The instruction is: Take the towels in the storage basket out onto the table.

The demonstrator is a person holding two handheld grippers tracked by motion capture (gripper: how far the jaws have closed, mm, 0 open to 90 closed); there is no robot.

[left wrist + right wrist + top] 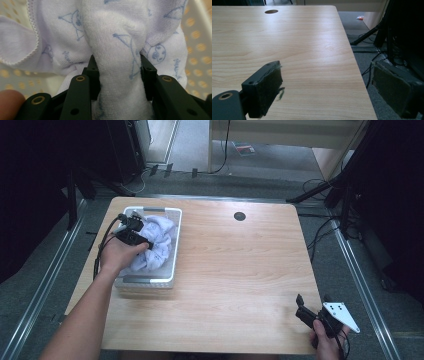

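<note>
Towel (117, 50) pinched by left gripper (120, 72) over the basket (172, 245).
Right gripper (327, 87) sits spread, holding nothing, at the table (299, 37) corner.

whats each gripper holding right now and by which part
The left gripper pinches a bunched fold of the white printed cloth over the basket. The right gripper is open and holds nothing.

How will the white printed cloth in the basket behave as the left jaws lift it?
The cloth will probably hang floppy: it bunches into soft folds between the jaws of the left gripper. It looks light, like terry fabric. Its fuzzy surface likely grips well, though loose folds may drag on the basket.
</note>
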